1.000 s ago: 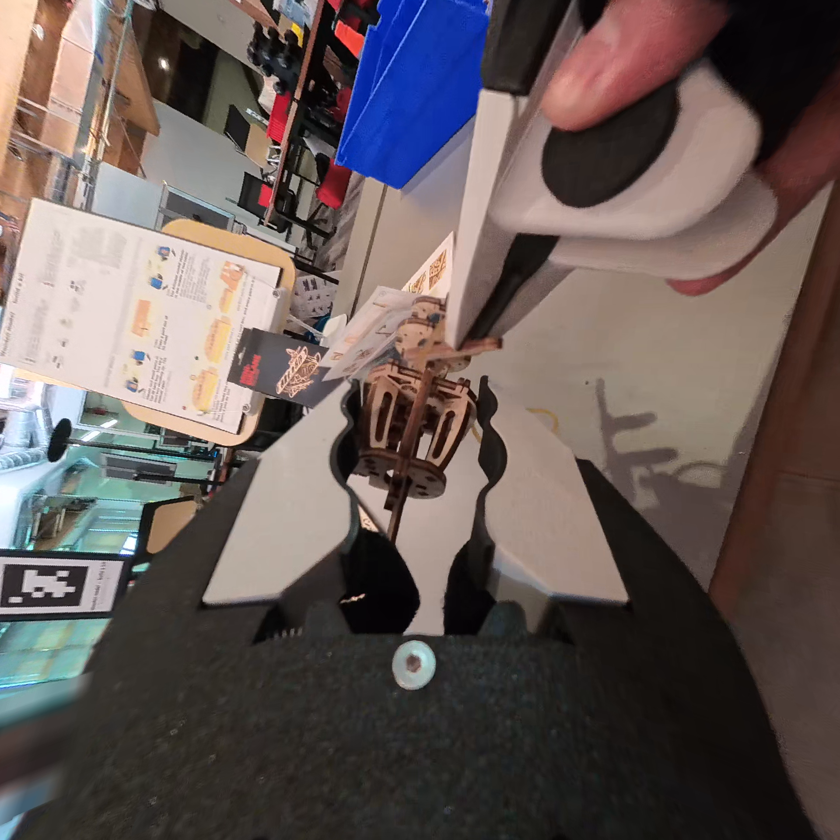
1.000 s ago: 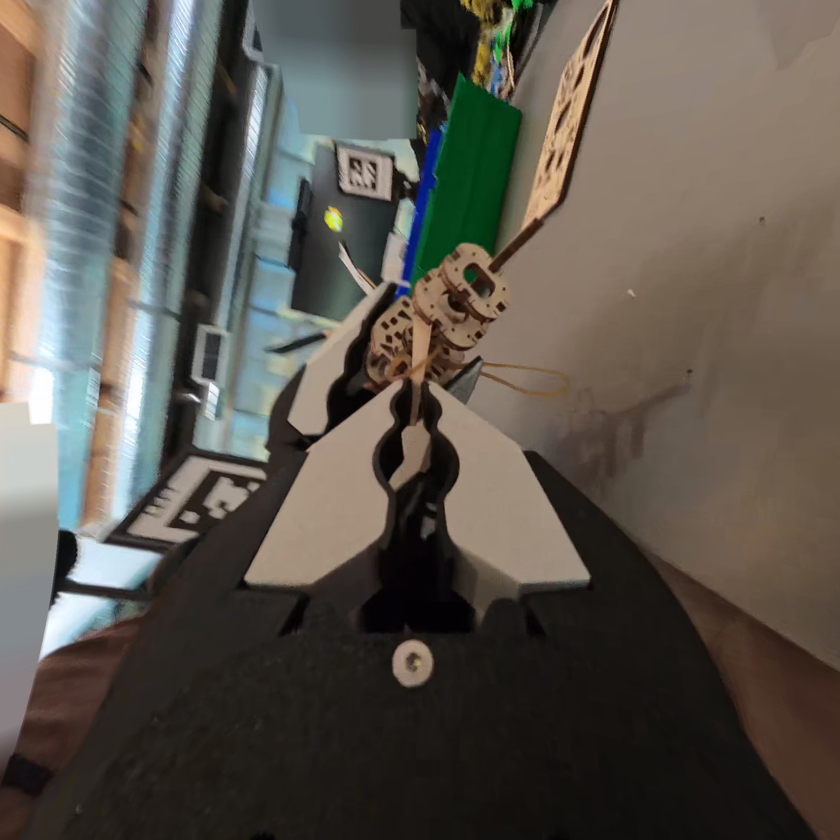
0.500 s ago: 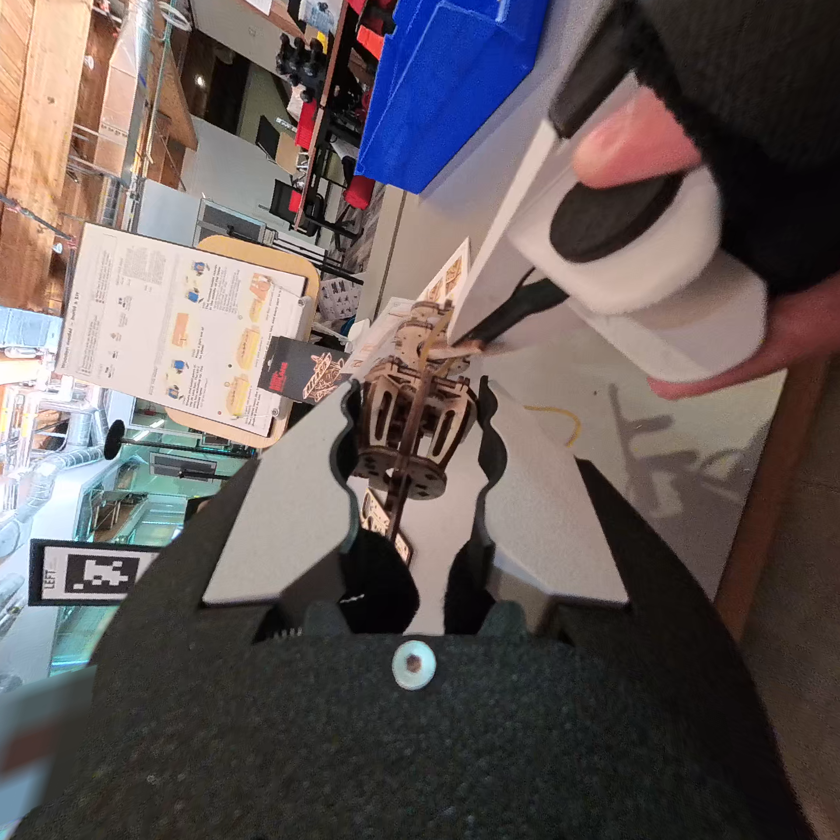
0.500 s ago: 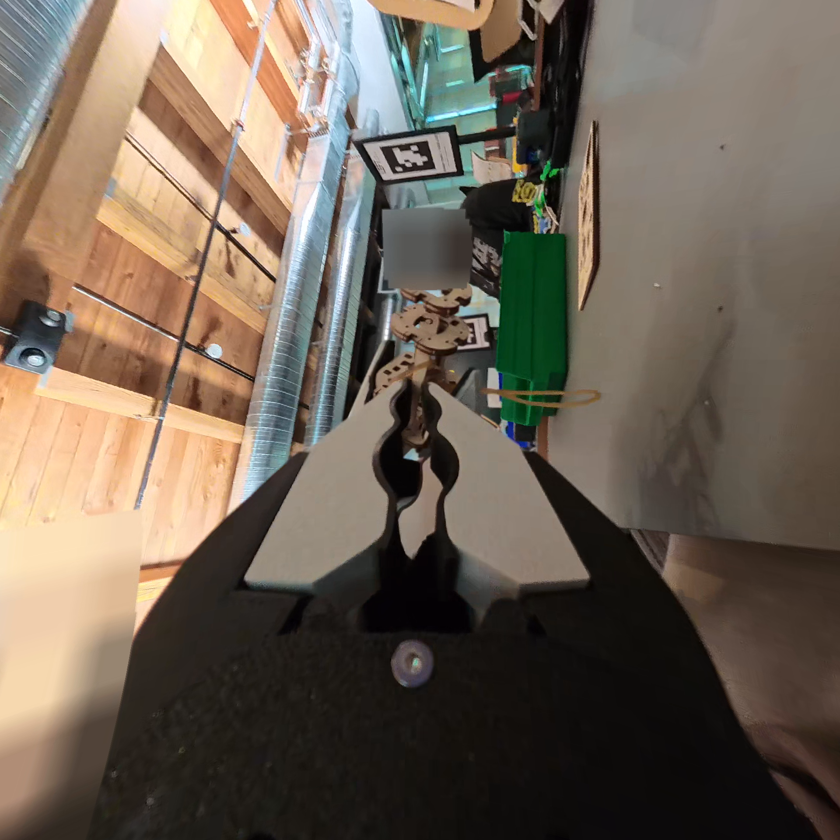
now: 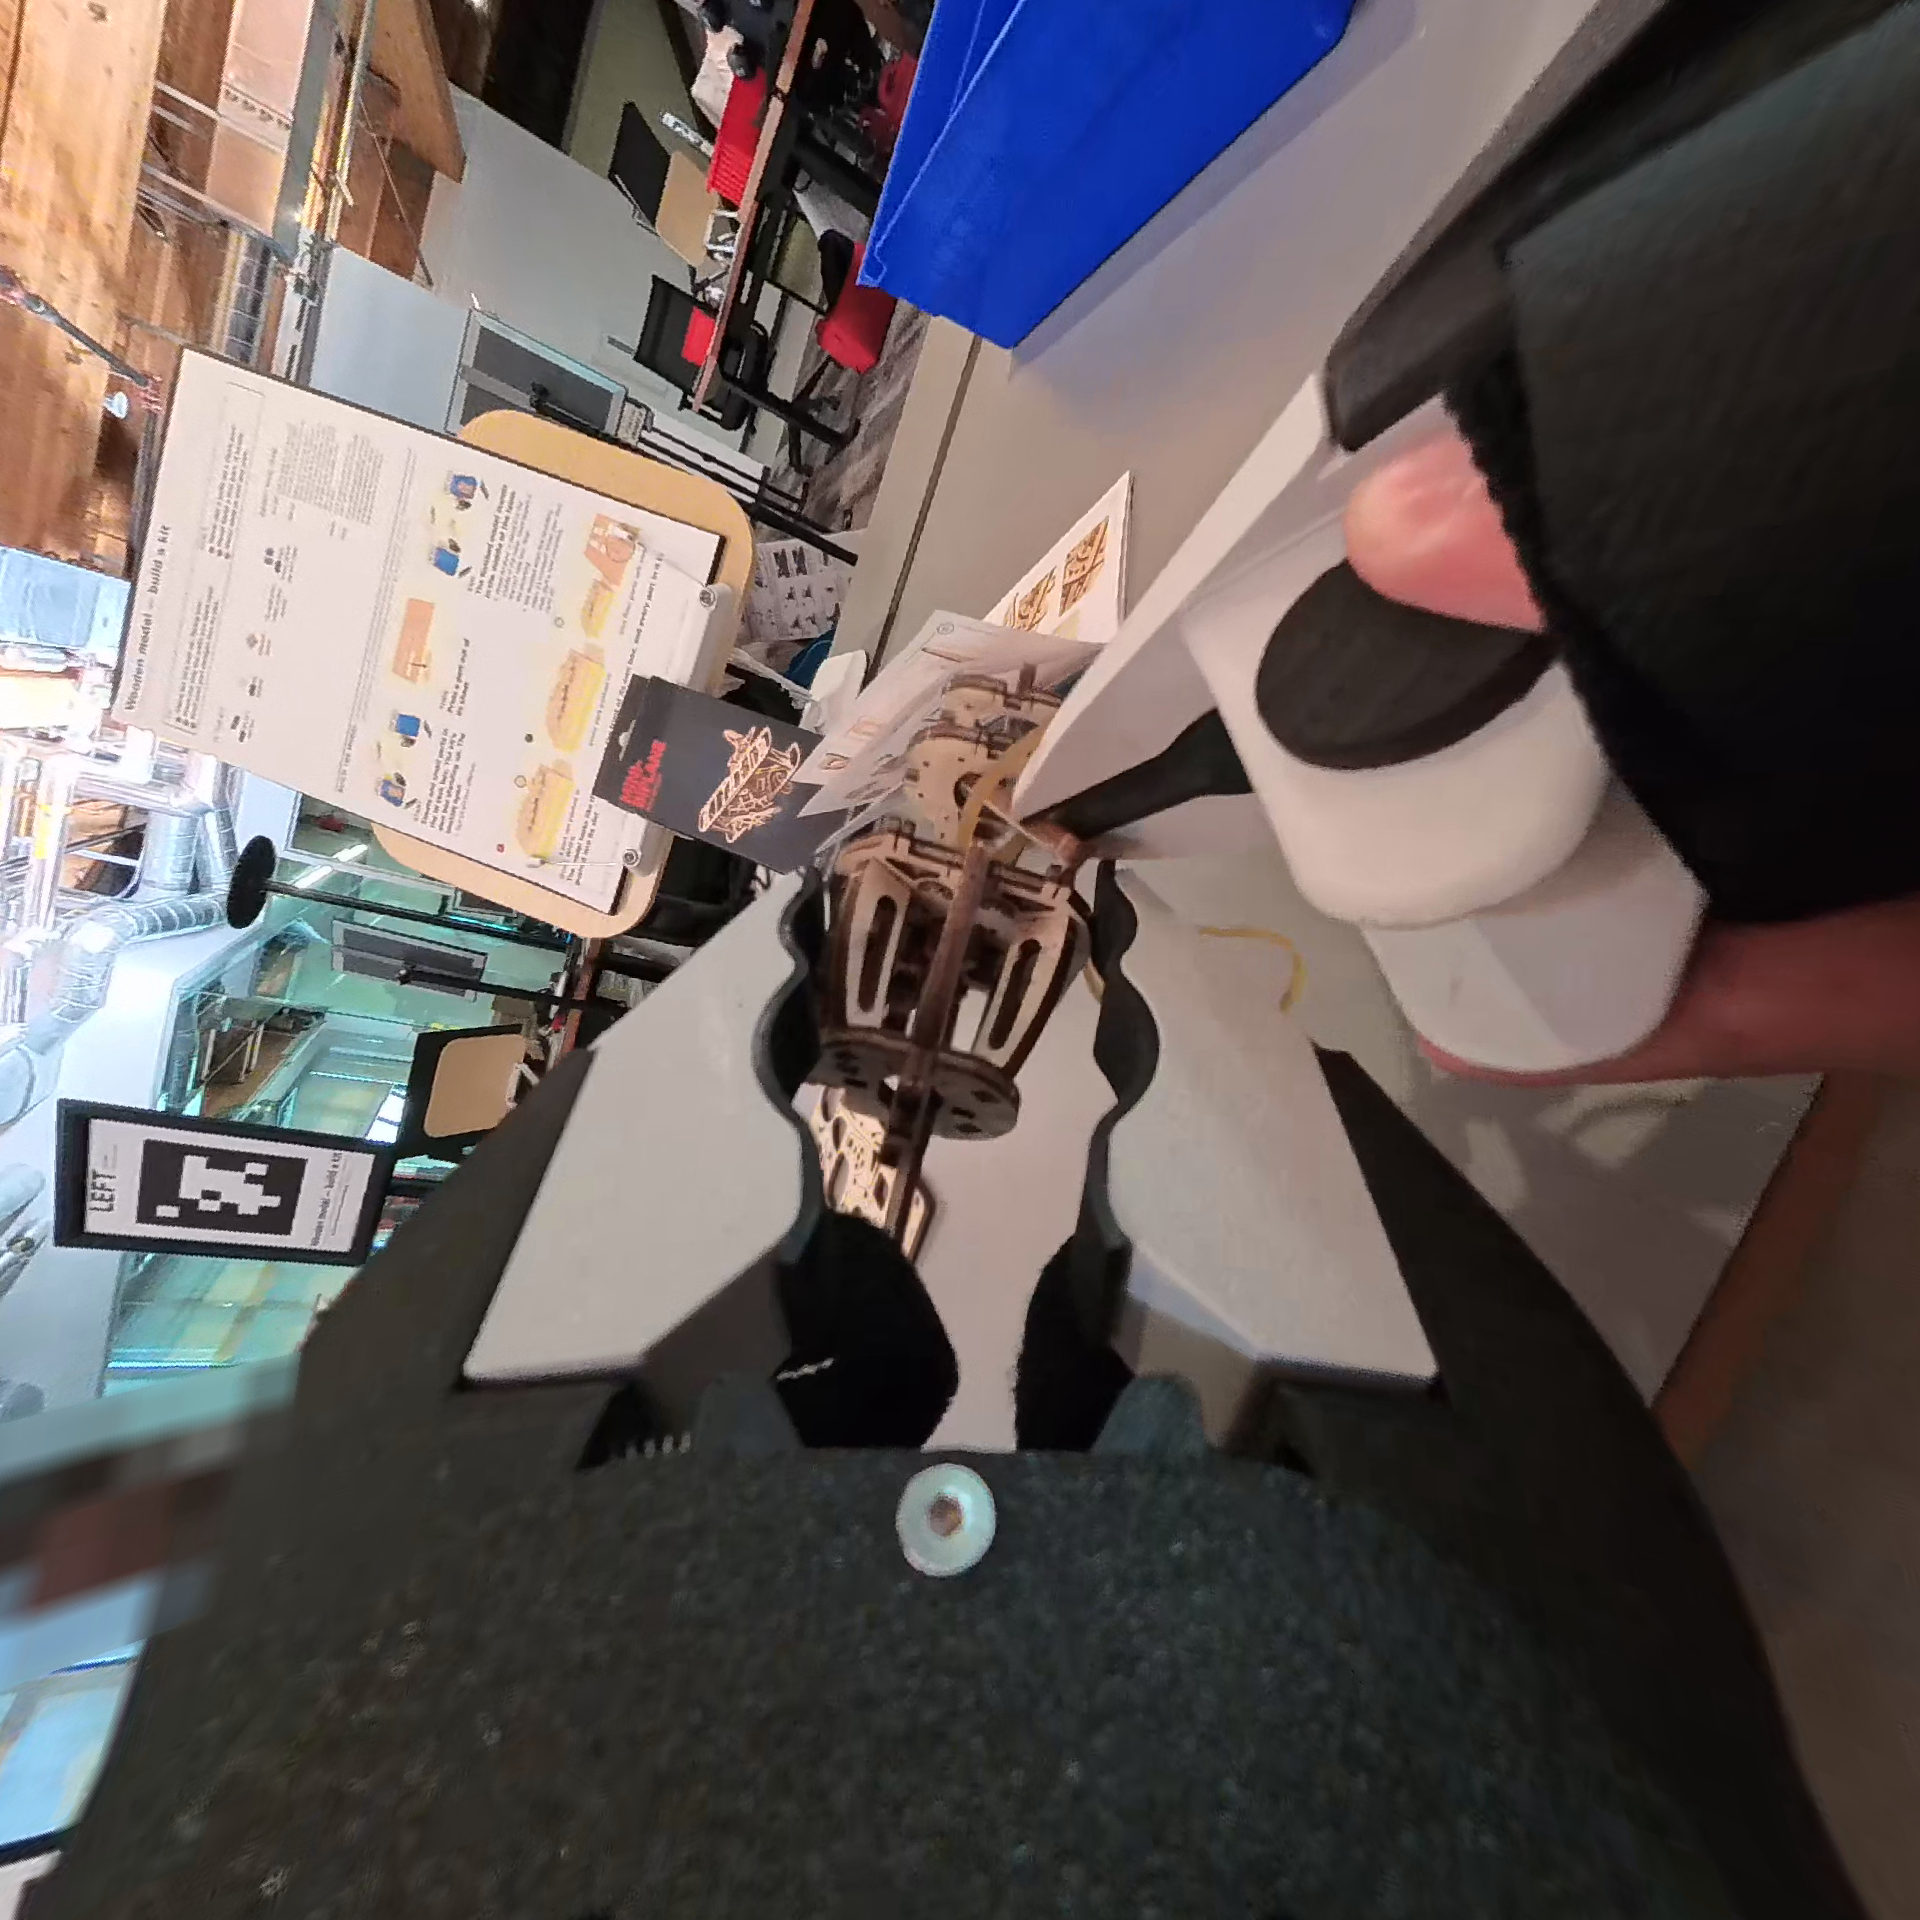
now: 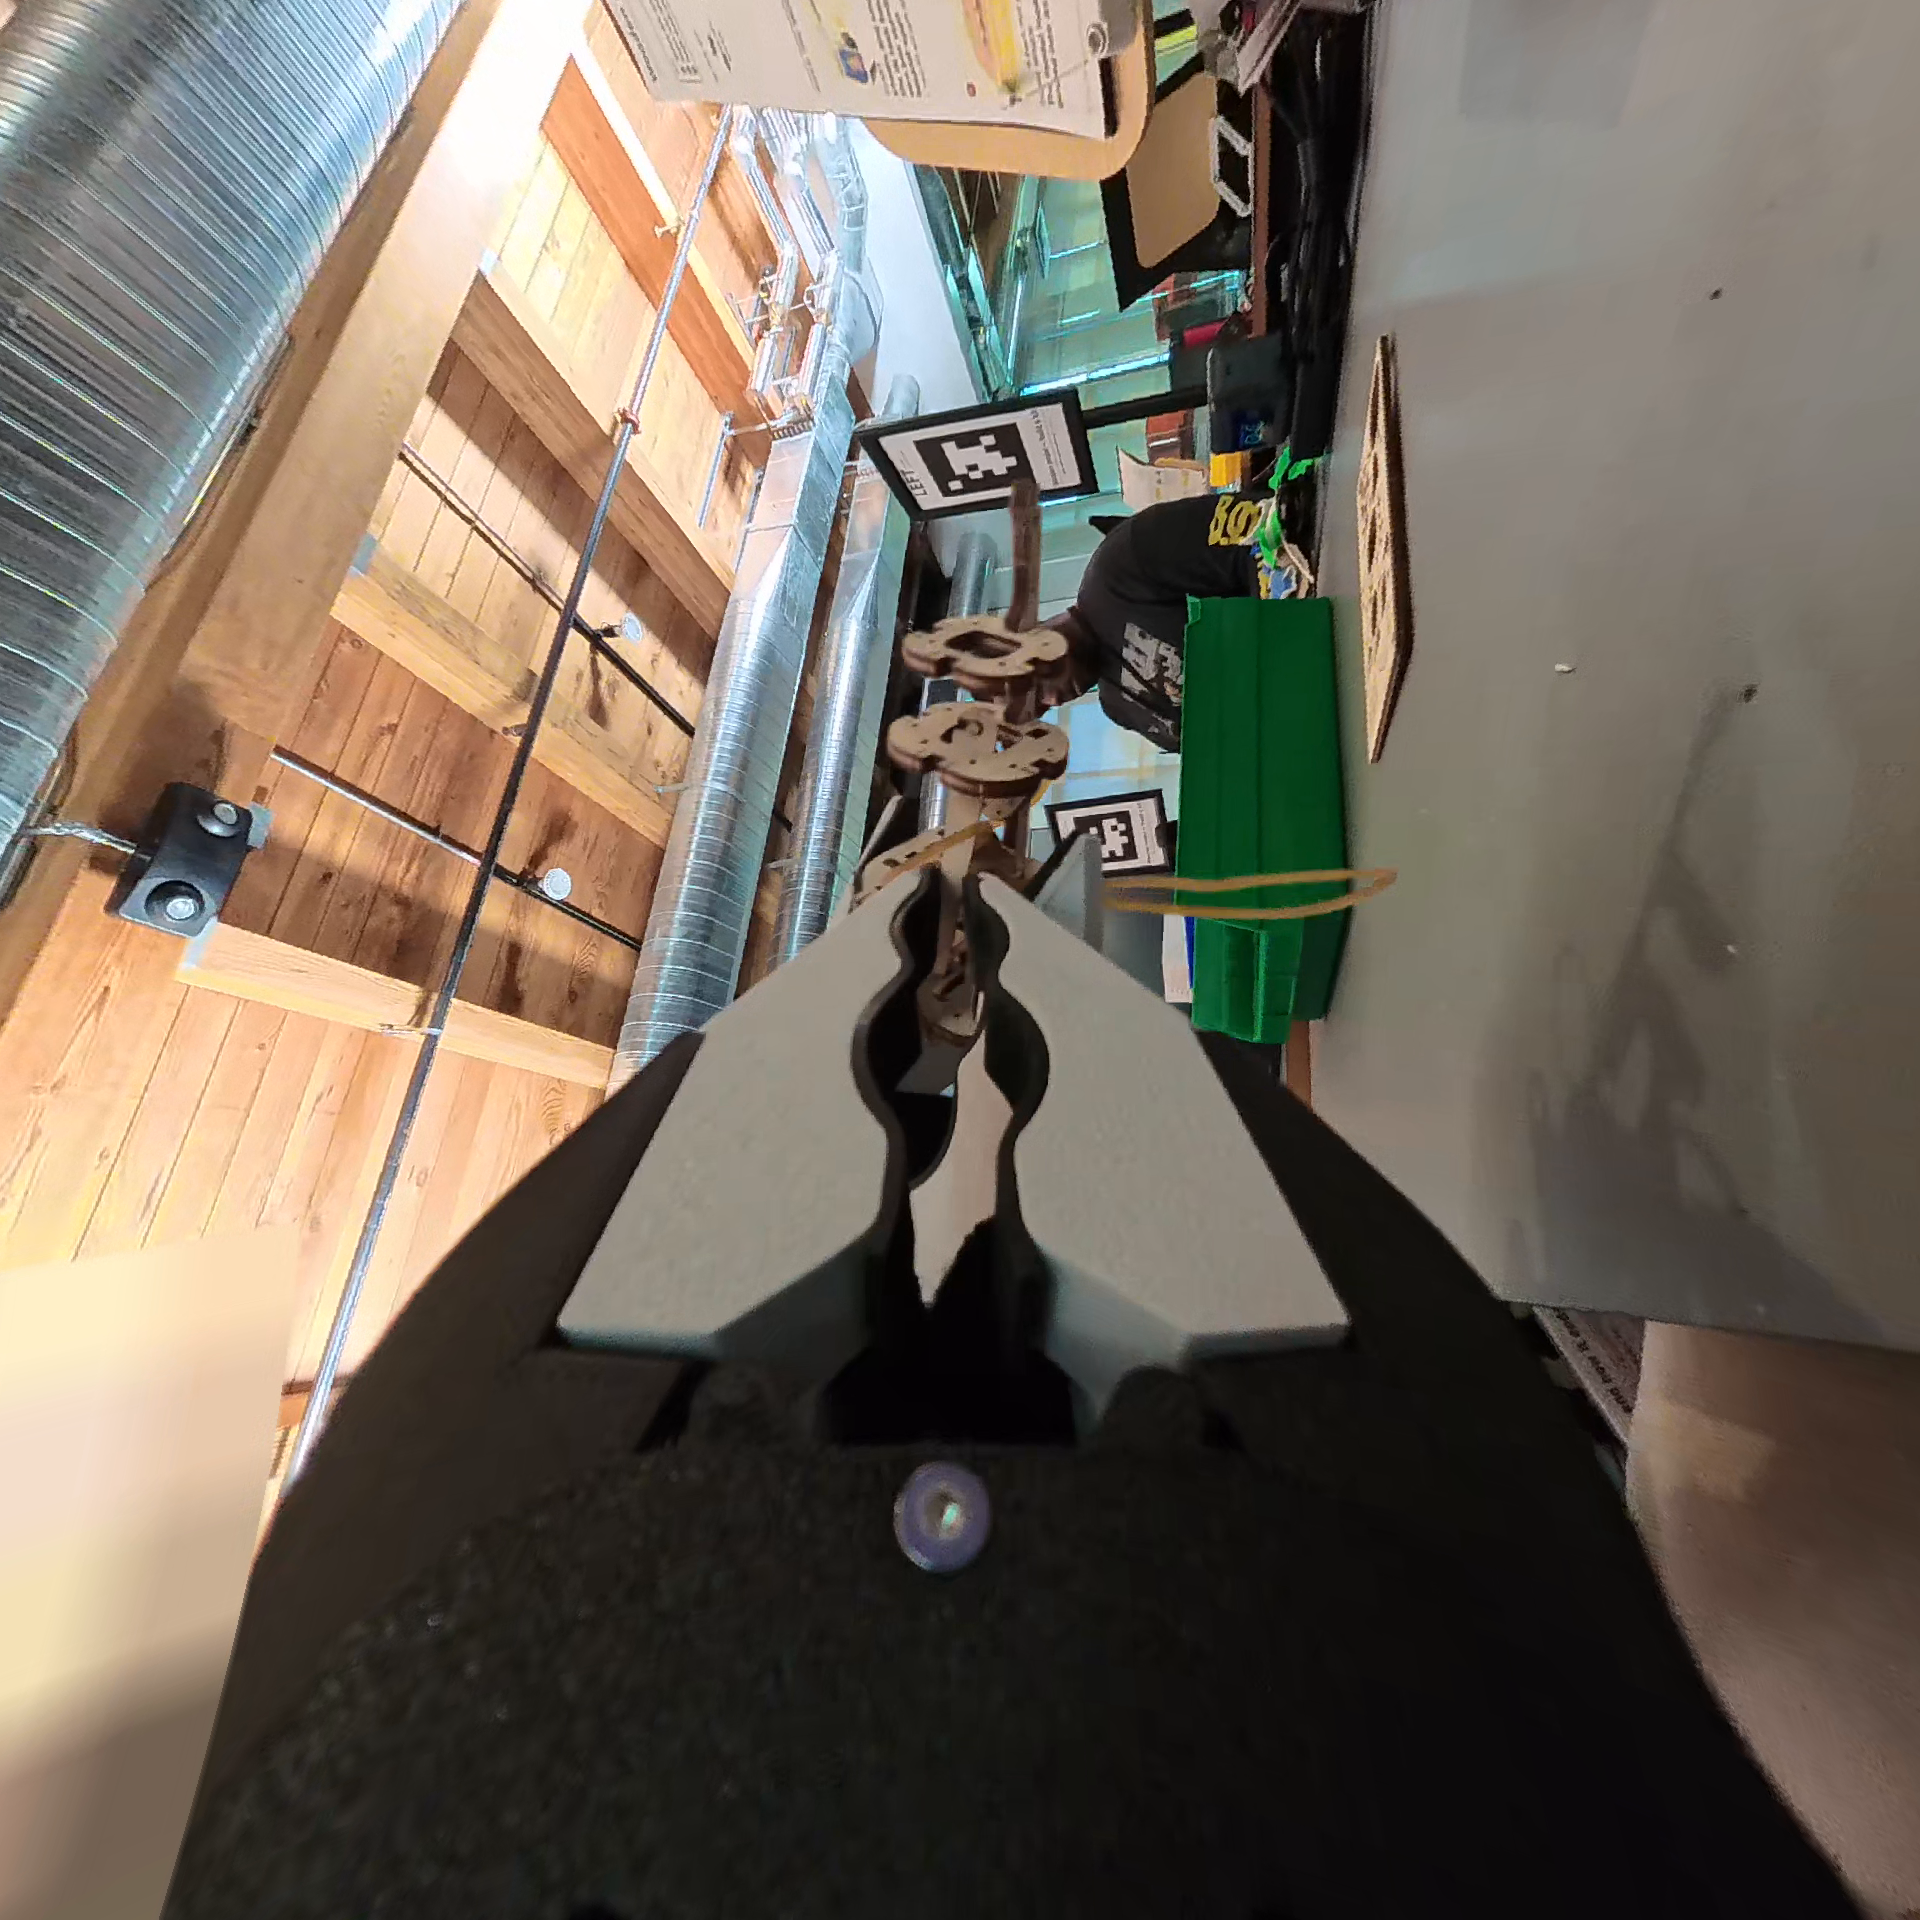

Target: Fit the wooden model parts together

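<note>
Wooden, slotted and laser-cut, the model assembly (image 5: 940, 966) sits held in the air between the two fingers of the left gripper (image 5: 951, 883), whose jaws close on its ribbed barrel-shaped body. A thin stick runs through that body, and above it, in the right wrist view, 2 scalloped wooden discs (image 6: 979, 696) ride on the same shaft. The right gripper (image 6: 951, 883) pinches a small wooden piece at the near end of the assembly, its jaws nearly together on it.

Compared with 1 second ago, the right gripper has swung round: its camera then faced the grey table, and now it looks along the model's shaft toward the timber ceiling, so the discs stand in a line above its tips. In the left wrist view the right gripper has shifted from above the model to its right side, while the left grip looks unchanged. I judge this as a re-aiming of the pinched piece to line it up with its slot, with the seating push not yet done.

A yellow rubber band (image 6: 1247, 891) loops off the model toward the grey table (image 6: 1662, 520). Beyond the model lie a green bin (image 6: 1257, 810), a wooden parts sheet (image 6: 1382, 561) and, behind the model in the left view, an instruction board (image 5: 395, 665).
</note>
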`<state>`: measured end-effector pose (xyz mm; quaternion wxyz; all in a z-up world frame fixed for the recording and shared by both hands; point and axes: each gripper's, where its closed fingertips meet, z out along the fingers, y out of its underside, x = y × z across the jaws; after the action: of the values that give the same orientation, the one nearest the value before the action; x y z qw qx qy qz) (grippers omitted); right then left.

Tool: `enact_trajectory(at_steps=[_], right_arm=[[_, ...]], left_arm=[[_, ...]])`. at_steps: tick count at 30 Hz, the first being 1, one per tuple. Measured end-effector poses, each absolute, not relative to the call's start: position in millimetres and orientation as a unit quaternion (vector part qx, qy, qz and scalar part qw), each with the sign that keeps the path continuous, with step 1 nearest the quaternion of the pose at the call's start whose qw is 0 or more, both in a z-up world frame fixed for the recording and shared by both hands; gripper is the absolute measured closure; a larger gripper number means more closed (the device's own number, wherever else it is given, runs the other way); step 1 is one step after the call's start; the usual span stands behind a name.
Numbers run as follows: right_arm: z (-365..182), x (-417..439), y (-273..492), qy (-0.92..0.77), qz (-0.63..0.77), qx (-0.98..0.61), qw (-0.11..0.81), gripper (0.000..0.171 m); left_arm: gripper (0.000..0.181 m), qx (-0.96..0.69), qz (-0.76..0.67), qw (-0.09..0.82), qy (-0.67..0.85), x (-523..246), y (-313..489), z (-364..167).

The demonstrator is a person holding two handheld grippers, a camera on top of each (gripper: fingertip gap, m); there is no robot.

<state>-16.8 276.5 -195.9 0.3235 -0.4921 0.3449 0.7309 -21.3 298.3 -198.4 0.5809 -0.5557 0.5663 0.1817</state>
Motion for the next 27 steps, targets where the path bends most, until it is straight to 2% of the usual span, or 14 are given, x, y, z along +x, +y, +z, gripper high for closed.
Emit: enact_trajectory(at_steps=[13,20,24,27], right_arm=[[-192.5,-19.8,273.7,0.292,0.716,-0.544,0.325,0.166],[-188.6,-21.1,259.6,0.245,0.712,-0.574,0.322,0.152],[-181.9,3.0,252.6,0.156,0.66,-0.626,0.384,0.152],[-166.3,27.6,256.3,-0.014,0.557,-0.684,0.471,0.153]], left_arm=[[0.132,-0.601,0.111,0.564,0.555,-23.6,300.7,-206.4],[0.132,-0.627,0.038,0.55,0.55,-25.3,301.2,-211.1],[0.132,-0.636,-0.026,0.54,0.551,-25.7,297.0,-211.8],[0.131,-0.633,-0.099,0.531,0.555,-22.6,289.3,-209.0]])
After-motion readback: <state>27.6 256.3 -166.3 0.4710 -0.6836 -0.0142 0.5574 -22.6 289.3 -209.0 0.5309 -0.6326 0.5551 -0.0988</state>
